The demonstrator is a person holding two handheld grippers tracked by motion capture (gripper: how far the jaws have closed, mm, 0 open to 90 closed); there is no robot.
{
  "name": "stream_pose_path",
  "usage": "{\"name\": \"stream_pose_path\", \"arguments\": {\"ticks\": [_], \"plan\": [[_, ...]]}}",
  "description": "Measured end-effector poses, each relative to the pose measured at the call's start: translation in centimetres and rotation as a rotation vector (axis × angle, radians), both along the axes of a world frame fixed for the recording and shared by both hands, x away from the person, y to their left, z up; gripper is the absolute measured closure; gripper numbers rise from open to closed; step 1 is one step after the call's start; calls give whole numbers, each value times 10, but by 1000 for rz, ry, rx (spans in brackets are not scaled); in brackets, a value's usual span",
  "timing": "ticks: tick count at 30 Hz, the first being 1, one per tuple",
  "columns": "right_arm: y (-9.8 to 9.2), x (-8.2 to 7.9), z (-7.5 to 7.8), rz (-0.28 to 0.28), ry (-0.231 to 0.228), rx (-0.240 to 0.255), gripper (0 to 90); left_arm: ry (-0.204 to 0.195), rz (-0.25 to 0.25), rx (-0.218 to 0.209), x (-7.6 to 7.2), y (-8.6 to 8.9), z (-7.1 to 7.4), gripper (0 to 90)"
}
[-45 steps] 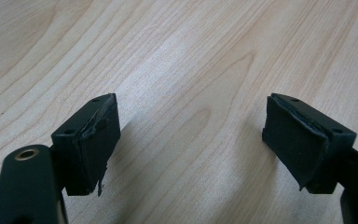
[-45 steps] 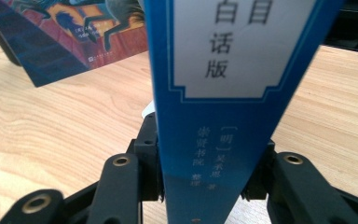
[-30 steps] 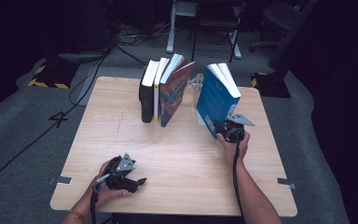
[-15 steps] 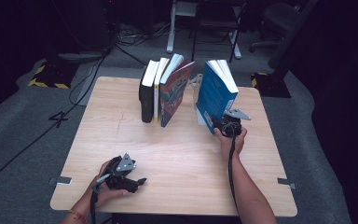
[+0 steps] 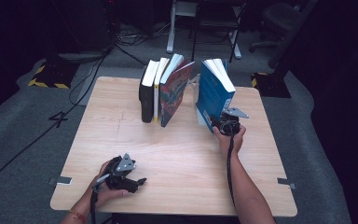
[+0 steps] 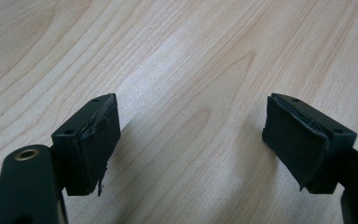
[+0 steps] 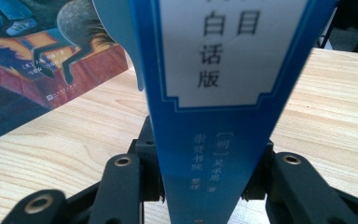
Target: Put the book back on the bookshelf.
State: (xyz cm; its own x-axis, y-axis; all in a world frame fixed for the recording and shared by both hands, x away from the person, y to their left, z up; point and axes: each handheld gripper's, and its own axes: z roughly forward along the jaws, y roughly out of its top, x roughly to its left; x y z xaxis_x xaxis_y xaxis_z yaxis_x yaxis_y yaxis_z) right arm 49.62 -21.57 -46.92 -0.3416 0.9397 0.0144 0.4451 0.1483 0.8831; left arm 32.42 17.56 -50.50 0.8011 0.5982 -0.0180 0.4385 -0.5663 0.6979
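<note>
- Three books (image 5: 161, 91) already stand in a row at the far middle of the table (image 5: 121, 135); a black one at the left, a thin pale one against it, and a colourful one leaning onto them from the right; that part of the shelving looks done.
- One book is in hand: the blue book (image 5: 211, 95) is held upright and tilted, its lower spine pinched by the right gripper (image 5: 221, 125), to the right of the row and apart from it.
- From the right gripper view the fingers (image 7: 121, 186) press on both sides of the blue book's spine (image 7: 209, 154); a firm hold, as far as I can see.
- Beside the spine in that view lies the colourful cover (image 7: 32, 56), with bare wood between the two; so the gap is not yet closed.
- Idle at the near left, the left gripper (image 5: 137, 183) rests low over the wood; its fingers (image 6: 91, 140) stand wide apart with nothing between them.
- Left to do, I would judge: bring the blue book in against the colourful one, stand it so it stays up, and let go; roughly the last book of four.
</note>
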Motion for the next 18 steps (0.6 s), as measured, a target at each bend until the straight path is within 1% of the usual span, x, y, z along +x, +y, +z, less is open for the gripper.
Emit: {"name": "stream_pose_path", "arguments": {"ticks": [2, 5, 10, 18], "plan": [[0, 0, 1, 8, 5, -8, 606, 0, 0, -1, 0, 0, 0, 191], [-2, 1, 2, 20, 16, -2, 596, 0, 0, 0, 0, 0, 0, 191], [-4, 0, 10, 36, -2, -3, 571, 0, 0, -1, 0, 0, 0, 191], [-6, -3, 21, 65, -6, -47, 542, 0, 1, -1, 0, 0, 0, 191]]}}
